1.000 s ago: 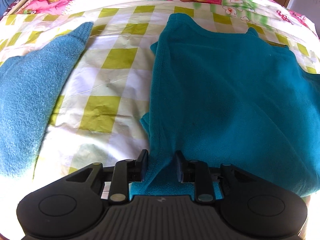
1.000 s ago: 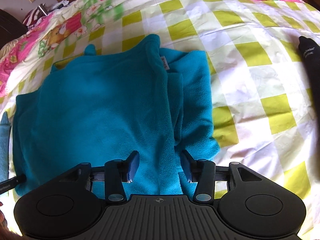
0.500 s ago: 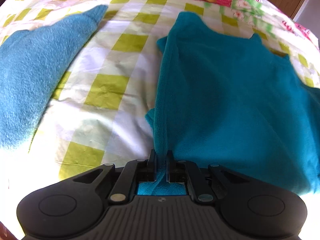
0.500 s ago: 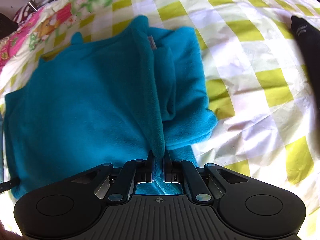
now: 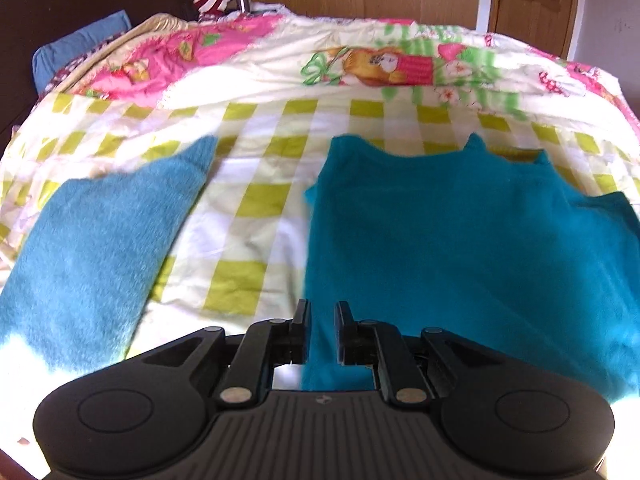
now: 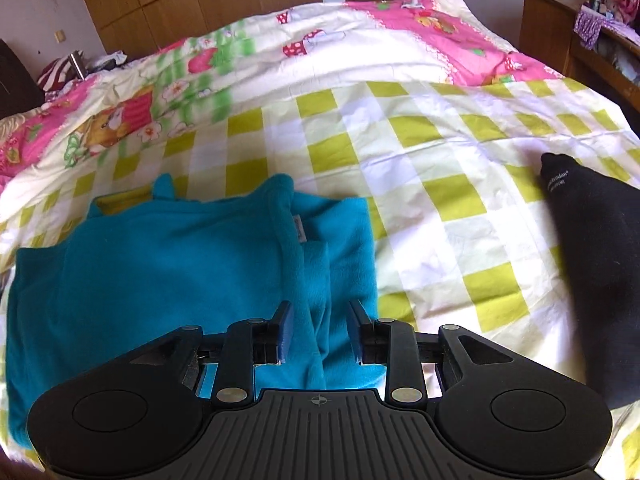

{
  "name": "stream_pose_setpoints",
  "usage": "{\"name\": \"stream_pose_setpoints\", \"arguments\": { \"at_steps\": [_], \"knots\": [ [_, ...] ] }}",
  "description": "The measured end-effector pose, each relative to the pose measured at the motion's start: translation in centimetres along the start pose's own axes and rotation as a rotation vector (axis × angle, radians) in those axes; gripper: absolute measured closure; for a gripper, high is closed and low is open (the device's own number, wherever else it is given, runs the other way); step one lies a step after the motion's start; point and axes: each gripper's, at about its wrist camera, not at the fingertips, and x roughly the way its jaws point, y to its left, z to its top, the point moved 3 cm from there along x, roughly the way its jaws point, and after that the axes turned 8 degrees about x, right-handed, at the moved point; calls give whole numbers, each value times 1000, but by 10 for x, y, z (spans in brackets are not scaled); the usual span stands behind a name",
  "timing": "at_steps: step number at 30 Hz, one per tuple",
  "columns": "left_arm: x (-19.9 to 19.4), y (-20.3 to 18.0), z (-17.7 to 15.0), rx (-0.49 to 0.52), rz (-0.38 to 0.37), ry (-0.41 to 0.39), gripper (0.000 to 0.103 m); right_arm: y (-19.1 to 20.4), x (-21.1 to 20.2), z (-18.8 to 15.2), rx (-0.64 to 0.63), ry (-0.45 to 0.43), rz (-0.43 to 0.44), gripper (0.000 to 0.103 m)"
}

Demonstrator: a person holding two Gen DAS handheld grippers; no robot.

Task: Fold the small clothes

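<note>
White lettering is seen on the black sock (image 6: 592,264) at the bed's right edge, too small to be read; a small tag on the teal fleece garment (image 6: 160,272) is also illegible. The garment is spread on the checked bedcover (image 6: 440,200). Left tool (image 5: 321,320): narrowly parted, the garment's left edge between the fingers. Right tool (image 6: 320,328): open, straddling a fleece fold. A light blue towel (image 5: 92,240) lies near the bed's left edge.

Teal fleece garment (image 6: 168,272) folded, flat on checked bedspread (image 6: 440,200).
</note>
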Motion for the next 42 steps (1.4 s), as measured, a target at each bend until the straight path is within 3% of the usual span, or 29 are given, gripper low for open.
{"name": "stream_pose_setpoints", "arguments": {
  "at_steps": [3, 5, 8, 9, 12, 18, 20, 22, 24, 26, 29, 32, 36, 42],
  "knots": [
    [14, -31, 19, 30, -45, -72, 76, 7, 21, 2, 16, 7, 42, 74],
    [32, -57, 30, 13, -133, -88, 76, 16, 36, 5, -2, -34, 53, 75],
    [58, -107, 45, 70, -244, -100, 74, 13, 69, 0, -26, -4, -20, 77],
    [67, -122, 46, 108, -259, -90, 73, 6, 80, -3, -18, 28, -49, 78],
    [99, -158, 34, 196, -263, 12, 72, -16, 71, 0, 84, 56, -5, 80],
    [83, -158, 42, 188, -271, -8, 72, -39, 32, 4, 134, 24, 42, 69],
    [74, -164, 44, 217, -270, -53, 72, -46, 36, 1, 154, 32, 47, 54],
    [69, -174, 44, 258, -267, -97, 72, -52, 44, -5, 189, 43, 75, 50],
    [76, -187, 40, 298, -281, -86, 69, -57, 56, -11, 233, 73, 123, 45],
    [91, -198, 27, 331, -285, -21, 67, -63, 67, -15, 294, 108, 160, 43],
    [87, -204, 26, 384, -262, -47, 67, -73, 65, -12, 367, 122, 223, 43],
    [77, -194, 35, 311, -327, -55, 67, -78, 59, -10, 364, 116, 271, 40],
    [89, -194, 29, 272, -320, -8, 67, -77, 74, -12, 386, 159, 339, 38],
    [82, -193, 31, 273, -333, -32, 67, -64, 72, -13, 314, 163, 410, 39]
  ]
}}
